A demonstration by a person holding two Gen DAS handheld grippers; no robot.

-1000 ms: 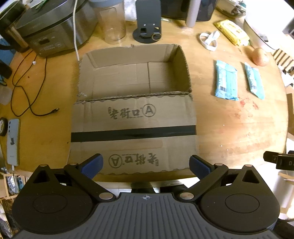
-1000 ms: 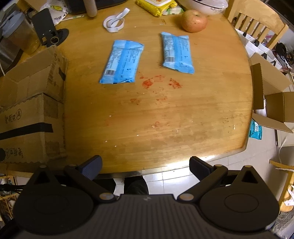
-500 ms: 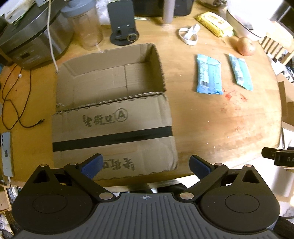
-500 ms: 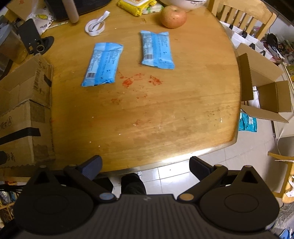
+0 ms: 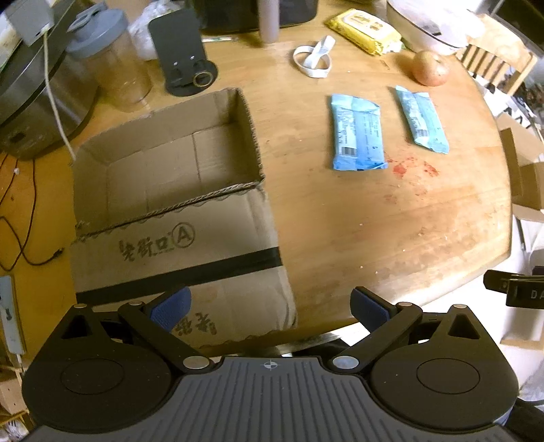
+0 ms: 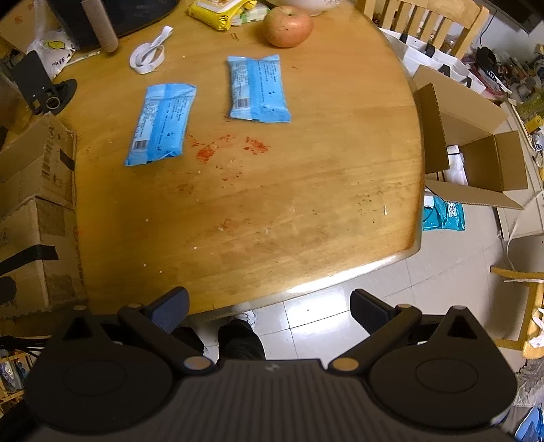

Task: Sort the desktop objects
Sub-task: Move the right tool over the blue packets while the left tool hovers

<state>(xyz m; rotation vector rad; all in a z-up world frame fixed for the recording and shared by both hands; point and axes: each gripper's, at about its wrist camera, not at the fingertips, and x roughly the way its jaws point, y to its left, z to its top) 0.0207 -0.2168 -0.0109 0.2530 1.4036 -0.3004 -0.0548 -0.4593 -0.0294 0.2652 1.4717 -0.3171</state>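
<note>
An open, empty cardboard box (image 5: 170, 170) sits on the left of the round wooden table (image 5: 374, 221); its side shows in the right wrist view (image 6: 37, 190). Two blue packets lie to its right: a near one (image 5: 357, 132) (image 6: 161, 122) and a far one (image 5: 421, 117) (image 6: 258, 88). An apple (image 5: 430, 68) (image 6: 289, 25), a white band (image 5: 314, 57) (image 6: 149, 54) and a yellow wipes pack (image 5: 365, 27) (image 6: 221, 8) lie at the back. My left gripper (image 5: 270, 306) is open and empty over the box's front flap. My right gripper (image 6: 270, 306) is open and empty past the table's front edge.
A rice cooker (image 5: 37, 88), a clear jar (image 5: 112, 61) and a black phone stand (image 5: 185, 57) stand behind the box. Cables (image 5: 20, 221) and a phone (image 5: 8, 316) lie at the left. A second cardboard box (image 6: 469, 153) and a chair (image 6: 421, 20) stand beside the table.
Both grippers have shifted to the right and closer to the table; the box now sits further left in the left wrist view. Both stay open and empty.
</note>
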